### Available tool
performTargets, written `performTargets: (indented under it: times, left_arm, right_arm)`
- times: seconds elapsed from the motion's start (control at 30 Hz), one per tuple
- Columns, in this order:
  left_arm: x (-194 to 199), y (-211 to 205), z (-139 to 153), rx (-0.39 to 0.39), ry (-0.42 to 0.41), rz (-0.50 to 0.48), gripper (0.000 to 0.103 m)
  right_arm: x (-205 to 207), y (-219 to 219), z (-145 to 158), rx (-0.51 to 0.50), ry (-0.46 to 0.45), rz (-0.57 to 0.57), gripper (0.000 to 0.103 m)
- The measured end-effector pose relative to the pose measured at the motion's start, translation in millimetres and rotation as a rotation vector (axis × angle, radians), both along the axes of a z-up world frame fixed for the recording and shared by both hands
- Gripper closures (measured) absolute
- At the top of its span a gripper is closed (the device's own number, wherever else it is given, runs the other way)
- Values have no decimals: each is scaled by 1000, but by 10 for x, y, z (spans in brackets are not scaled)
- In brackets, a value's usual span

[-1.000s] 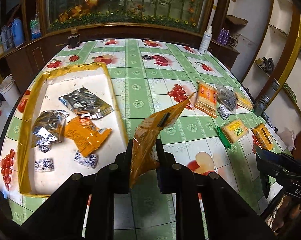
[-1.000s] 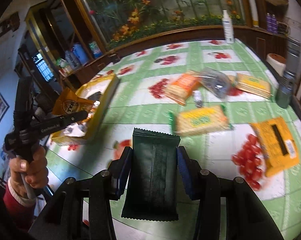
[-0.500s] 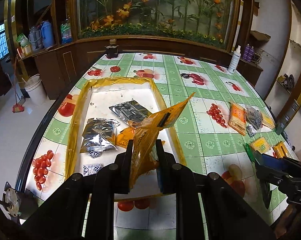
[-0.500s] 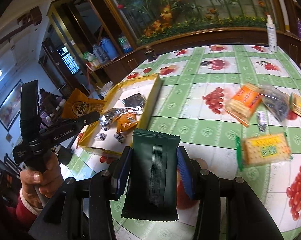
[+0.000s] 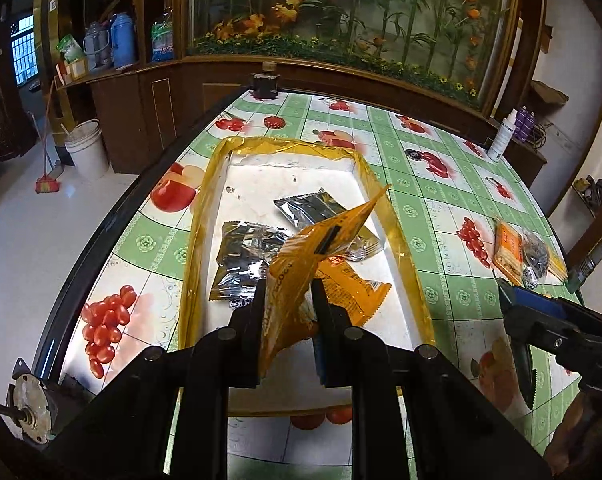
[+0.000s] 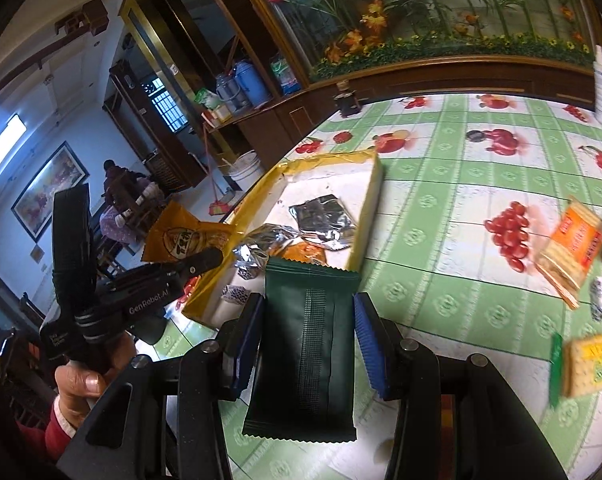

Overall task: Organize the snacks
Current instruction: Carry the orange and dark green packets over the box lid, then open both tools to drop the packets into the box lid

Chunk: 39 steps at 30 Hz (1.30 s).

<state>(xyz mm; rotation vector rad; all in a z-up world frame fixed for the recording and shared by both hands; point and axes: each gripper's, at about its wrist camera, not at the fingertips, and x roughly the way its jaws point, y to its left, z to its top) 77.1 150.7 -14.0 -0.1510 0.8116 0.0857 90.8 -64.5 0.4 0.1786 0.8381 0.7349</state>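
Note:
My left gripper is shut on an orange snack packet and holds it above the near end of the yellow-rimmed white tray. The tray holds silver packets, another orange packet and small patterned sweets. My right gripper is shut on a dark green packet, held above the table just right of the tray. In the right wrist view the left gripper with its orange packet sits at the left.
Loose snacks lie on the fruit-patterned tablecloth at the right: an orange cracker pack, a yellow cracker pack, a clear bag. A white spray bottle and a dark jar stand at the far edge. The table's left edge drops to the floor.
Both grippers have swung left toward the tray with their packets. The left one now hangs over the tray's near end; the loose snacks have slid to the right of both views.

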Motion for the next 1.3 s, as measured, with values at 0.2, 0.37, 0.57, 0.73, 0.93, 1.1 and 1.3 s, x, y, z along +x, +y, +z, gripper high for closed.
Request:
performTargets:
  times: [0.2,0.37,0.57,0.73,0.93,1.1,1.3]
  left_arm:
    - [127,23,-109,-23,35,-13,87]
    - [230,21,-196,-24,64,-13,87]
    - [274,62,-250,-22,77,-6,87]
    - [290,91,-256,-14,77,7,87]
    - [309,102,-283,-22,88,16,86]
    - [272,150,-265,-28,87,49,40]
    - [209,134,-170,6,61,75,39]
  right_arm:
    - [319,365,-18,19,16,43,57]
    - [627,711,-113,-27,15,56,57]
    - [846,965,-295,-70,27,65,57]
    - [922,1039,-351,-91,15,63,57]
    - [985,1135,-416,-118,11,64,55]
    - [982,1125,-424,-114,25,65,54]
    - [910,918,-286,-79,8,37,45]
